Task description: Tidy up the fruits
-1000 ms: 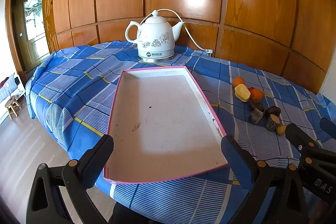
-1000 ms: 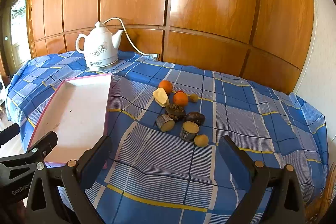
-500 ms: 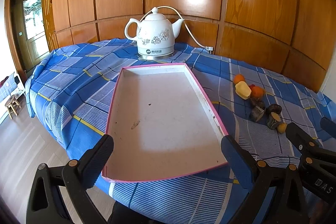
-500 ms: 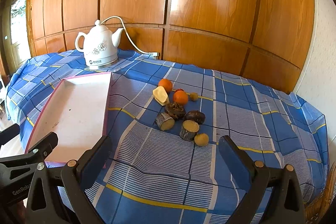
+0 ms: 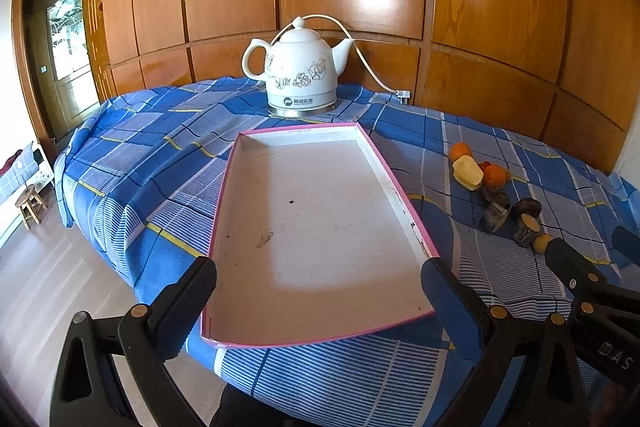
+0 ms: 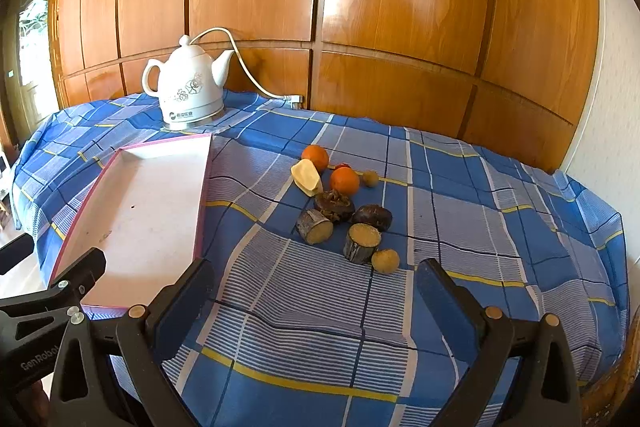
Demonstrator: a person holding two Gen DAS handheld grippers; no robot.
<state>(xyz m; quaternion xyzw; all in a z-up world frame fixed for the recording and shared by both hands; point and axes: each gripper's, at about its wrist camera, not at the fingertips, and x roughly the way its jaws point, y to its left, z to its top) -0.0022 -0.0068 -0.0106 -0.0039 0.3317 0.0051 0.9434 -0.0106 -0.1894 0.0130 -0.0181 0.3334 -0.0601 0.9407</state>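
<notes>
A pile of fruits lies on the blue checked cloth: two oranges (image 6: 345,180), a pale yellow piece (image 6: 306,177), several dark brown pieces (image 6: 334,203) and small yellowish round fruits (image 6: 385,261). The pile also shows in the left wrist view (image 5: 494,183). An empty white tray with a pink rim (image 5: 402,194) lies left of the pile; it shows in the right wrist view too (image 6: 203,203). My left gripper (image 5: 318,291) is open and empty over the tray's near end. My right gripper (image 6: 314,293) is open and empty, short of the fruits.
A white floral electric kettle (image 5: 300,73) with a cord stands behind the tray, by the wooden panel wall. The table's near edge drops to the floor on the left, where a small stool (image 5: 30,203) and a door stand.
Both grippers have lowered slightly and drawn back a little; the kettle and tray sit higher in view. Nothing was grasped or moved on the table.
</notes>
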